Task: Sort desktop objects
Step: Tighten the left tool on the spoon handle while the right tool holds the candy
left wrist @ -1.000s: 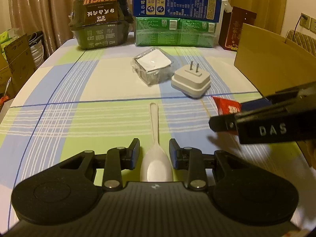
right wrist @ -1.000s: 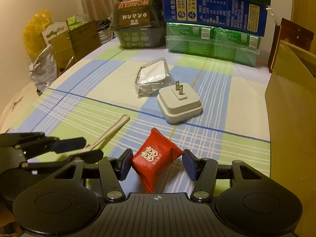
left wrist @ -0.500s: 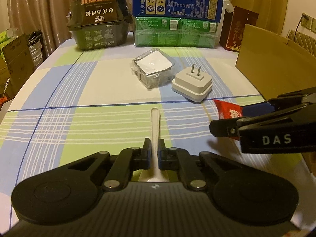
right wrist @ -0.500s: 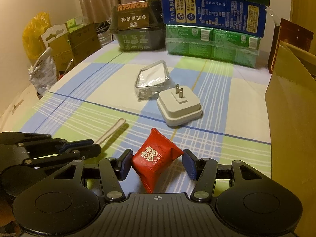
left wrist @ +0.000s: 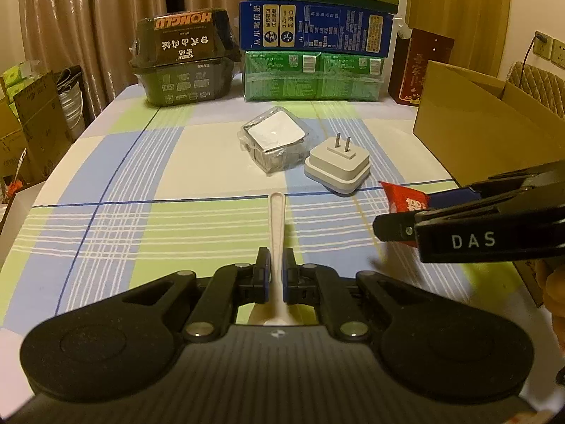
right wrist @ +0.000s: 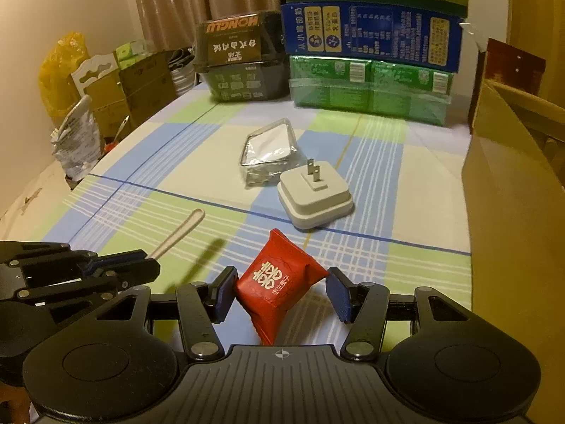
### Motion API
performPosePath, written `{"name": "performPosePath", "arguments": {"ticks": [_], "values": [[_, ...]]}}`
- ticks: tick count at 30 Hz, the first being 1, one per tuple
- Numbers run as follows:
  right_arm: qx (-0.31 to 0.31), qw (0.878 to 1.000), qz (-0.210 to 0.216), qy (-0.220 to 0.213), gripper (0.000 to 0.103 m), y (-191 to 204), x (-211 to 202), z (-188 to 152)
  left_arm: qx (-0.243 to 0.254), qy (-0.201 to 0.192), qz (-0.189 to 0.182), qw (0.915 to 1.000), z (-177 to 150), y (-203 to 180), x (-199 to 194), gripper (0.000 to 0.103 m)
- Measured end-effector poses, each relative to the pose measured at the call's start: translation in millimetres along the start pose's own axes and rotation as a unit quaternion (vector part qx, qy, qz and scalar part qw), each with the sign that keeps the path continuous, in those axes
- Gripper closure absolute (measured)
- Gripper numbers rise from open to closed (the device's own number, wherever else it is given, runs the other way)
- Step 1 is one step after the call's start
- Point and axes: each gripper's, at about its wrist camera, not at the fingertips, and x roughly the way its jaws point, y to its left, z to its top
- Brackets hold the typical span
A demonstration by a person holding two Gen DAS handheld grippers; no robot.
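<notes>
My left gripper (left wrist: 276, 268) is shut on a white plastic spoon (left wrist: 276, 219); its handle points forward and its bowl is hidden behind the fingers. In the right wrist view the spoon (right wrist: 180, 233) hangs above the checked tablecloth and casts a shadow, held by the left gripper (right wrist: 141, 265). My right gripper (right wrist: 280, 293) stands open with a red candy packet (right wrist: 279, 282) between its fingers, which do not press on it. From the left wrist view the right gripper (left wrist: 406, 212) reaches in from the right over the red packet (left wrist: 402, 194).
A white plug adapter (left wrist: 337, 169) and a clear-wrapped small box (left wrist: 273, 141) lie mid-table. An open cardboard box (left wrist: 476, 134) stands at the right edge. A black food box (left wrist: 183, 56) and stacked blue and green cartons (left wrist: 314, 53) line the back. Clutter sits beyond the table's left edge.
The left gripper closed on the spoon, then raised it off the cloth so it now casts a shadow. The right gripper stayed open around the red packet.
</notes>
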Motion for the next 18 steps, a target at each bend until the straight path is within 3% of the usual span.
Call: {"name": "performPosePath", "arguments": {"ticks": [18], "values": [[0.04,0.999,-0.008,-0.031,0.051,10,-84,-20,-0.014,-0.015,0.001,0.9998,1,-7,-69,0.099]]}}
